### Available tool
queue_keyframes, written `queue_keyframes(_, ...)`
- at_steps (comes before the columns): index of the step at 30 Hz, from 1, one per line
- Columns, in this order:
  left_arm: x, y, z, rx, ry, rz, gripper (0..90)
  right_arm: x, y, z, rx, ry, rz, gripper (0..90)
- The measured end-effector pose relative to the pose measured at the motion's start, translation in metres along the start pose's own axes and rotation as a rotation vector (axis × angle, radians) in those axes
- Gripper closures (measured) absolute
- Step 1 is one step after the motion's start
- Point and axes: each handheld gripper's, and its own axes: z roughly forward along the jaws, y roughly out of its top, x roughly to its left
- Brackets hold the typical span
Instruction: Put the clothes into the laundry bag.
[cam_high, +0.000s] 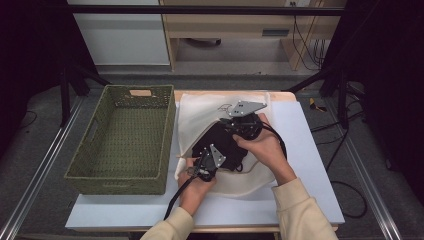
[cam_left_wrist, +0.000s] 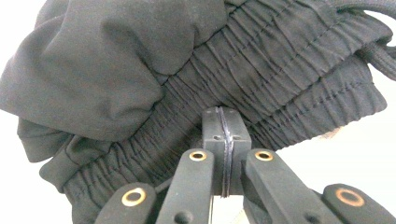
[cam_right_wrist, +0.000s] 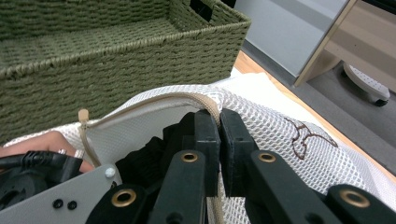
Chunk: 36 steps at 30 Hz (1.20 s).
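Black elasticated garment (cam_left_wrist: 187, 70) sits half inside the white mesh bag (cam_right_wrist: 280, 121) at mid-worktop (cam_high: 310, 150). My left fingers (cam_left_wrist: 226, 135) are closed on its gathered waistband. My right fingers (cam_right_wrist: 219, 135) pinch the bag's corded rim, holding the mouth open. From the left fingers, the mouth lies toward 1 o'clock; the green woven basket (cam_high: 120, 185) stands at 9 o'clock.

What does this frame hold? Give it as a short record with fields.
work: black garment going into white mesh bag
left gripper: shut on the garment's elastic waistband
right gripper: shut on the bag's beige rim, holding the mouth up
basket: green woven, left of the bag
surface: white table
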Motion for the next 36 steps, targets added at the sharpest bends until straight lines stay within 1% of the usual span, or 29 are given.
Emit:
queue_keyframes(3, 0.000, 0.000, 0.000, 0.006, 0.002, 0.004, 90.0, -0.002, -0.001, 0.000, -0.002, 0.001, 0.013, 87.1)
queue_keyframes(11, -0.001, 0.000, 0.001, 0.003, 0.006, 0.004, 90.0, -0.012, -0.004, 0.003, -0.003, 0.007, 0.044, 87.1)
queue_keyframes(17, 0.000, 0.004, 0.003, 0.016, 0.008, 0.007, 90.0, -0.010, -0.004, 0.003, -0.005, 0.010, 0.040, 87.1)
queue_keyframes(19, 0.000, 0.005, 0.005, 0.015, 0.010, 0.001, 90.0, -0.010, -0.004, 0.003, -0.003, 0.012, 0.043, 87.1)
queue_keyframes(20, 0.000, 0.005, 0.005, 0.018, 0.011, 0.007, 90.0, -0.010, -0.004, 0.003, -0.001, 0.012, 0.045, 87.1)
queue_keyframes(27, 0.001, 0.008, 0.008, 0.018, 0.019, 0.005, 90.0, -0.010, -0.004, 0.004, -0.003, 0.016, 0.043, 87.2)
queue_keyframes(31, 0.001, 0.008, 0.009, 0.016, 0.012, 0.000, 90.0, -0.010, -0.004, 0.004, 0.001, 0.020, 0.042, 87.1)
queue_keyframes(36, 0.002, 0.010, 0.012, 0.020, 0.018, 0.004, 90.0, -0.009, -0.003, 0.005, 0.004, 0.020, 0.041, 87.1)
